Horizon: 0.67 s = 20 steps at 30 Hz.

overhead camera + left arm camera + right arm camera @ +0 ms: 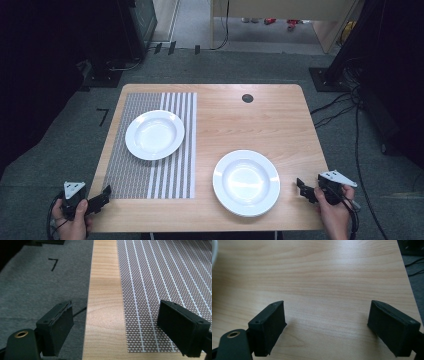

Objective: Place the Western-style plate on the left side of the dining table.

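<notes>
Two white plates rest on a wooden table (280,120). One plate (154,134) lies on a grey woven placemat (127,172) at the left. The other plate (246,182) sits on bare wood near the front right. My left gripper (102,196) hovers at the table's front left corner, open, its jaws straddling the table edge and the placemat's corner (150,340). At the front right edge my right gripper (302,188) is open over bare wood (324,290), just right of the near plate, whose rim (214,252) shows at the left edge.
A small dark round grommet (247,98) sits in the table's far edge. Grey carpet (60,145) surrounds the table, with a "7" mark (53,264) on the floor at the left. Cables (357,145) trail on the floor at the right. Dark equipment stands behind.
</notes>
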Motion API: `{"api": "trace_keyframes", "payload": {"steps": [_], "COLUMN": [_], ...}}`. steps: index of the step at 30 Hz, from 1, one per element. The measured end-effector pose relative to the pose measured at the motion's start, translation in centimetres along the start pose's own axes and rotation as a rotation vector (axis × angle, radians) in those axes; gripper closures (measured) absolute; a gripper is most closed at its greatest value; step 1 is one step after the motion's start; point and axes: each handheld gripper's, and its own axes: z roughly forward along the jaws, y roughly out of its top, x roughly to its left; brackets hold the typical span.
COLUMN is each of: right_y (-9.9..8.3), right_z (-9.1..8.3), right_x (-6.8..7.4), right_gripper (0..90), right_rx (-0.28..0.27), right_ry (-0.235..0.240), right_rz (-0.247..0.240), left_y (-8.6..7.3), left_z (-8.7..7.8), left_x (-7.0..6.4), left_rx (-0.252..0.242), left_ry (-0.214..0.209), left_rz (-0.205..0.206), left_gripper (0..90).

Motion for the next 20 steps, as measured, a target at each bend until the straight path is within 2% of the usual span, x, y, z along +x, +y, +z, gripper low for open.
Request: {"api": "trace_keyframes", "payload": {"steps": [2, 5, 20], "right_y": [0.02, 0.06, 0.06], "right_z": [0.15, 0.21, 0.21], "right_x": [0.48, 0.54, 0.53], "right_gripper": [13.9, 13.6, 13.6], "right_rx": [0.016, 0.017, 0.017], "right_ry": [-0.029, -0.026, -0.026], "right_rz": [-0.043, -0.044, -0.044], "left_y": [-0.01, -0.02, 0.07], "left_z": [0.07, 0.15, 0.25], "left_x": [0.3, 0.6, 0.72], "left_rx": [0.009, 0.018, 0.027], "left_ry": [-0.022, -0.04, -0.046], "left_rz": [-0.025, -0.051, -0.064], "left_gripper": [13.4, 13.3, 12.2]}}
